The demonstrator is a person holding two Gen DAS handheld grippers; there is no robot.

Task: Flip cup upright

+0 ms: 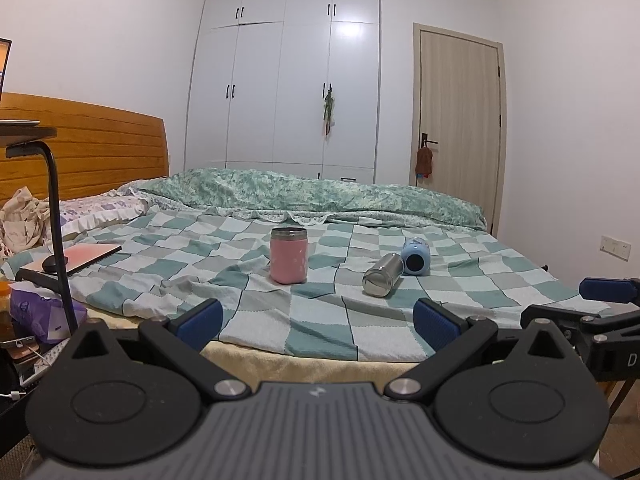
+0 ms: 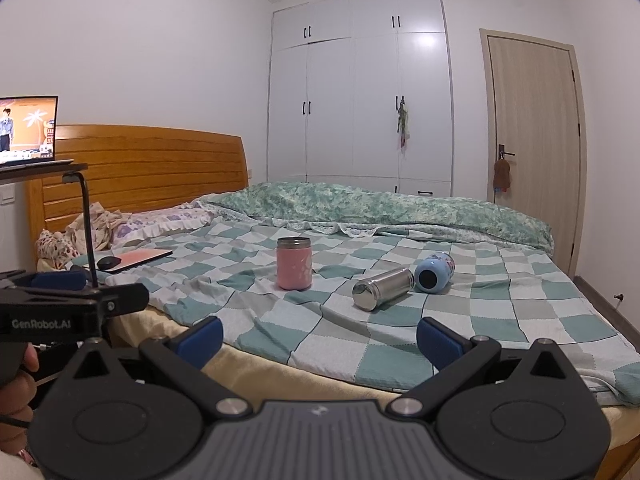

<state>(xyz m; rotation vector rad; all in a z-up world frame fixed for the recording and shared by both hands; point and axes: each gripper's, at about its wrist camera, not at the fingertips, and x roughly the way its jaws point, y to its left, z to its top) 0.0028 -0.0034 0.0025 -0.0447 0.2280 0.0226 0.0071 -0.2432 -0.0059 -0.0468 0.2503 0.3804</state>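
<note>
Indoors, checked bedspread (image 1: 320, 320), pink cup (image 1: 288, 255) upright, steel cup (image 1: 382, 275) toppled, both tongs (image 1: 316, 320) (image 2: 319, 340) wide apart, empty

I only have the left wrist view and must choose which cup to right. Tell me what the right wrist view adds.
Observer: The right tool is open wide and empty, held short of the bed.
Operator: Describe the blue cup's side.
Observer: The blue cup lies tipped over, its dark round end toward the camera. A pinkish pattern shows on its far end.
Operator: Report the far left.
Observer: A laptop screen is lit and shows a video with a standing figure.
</note>
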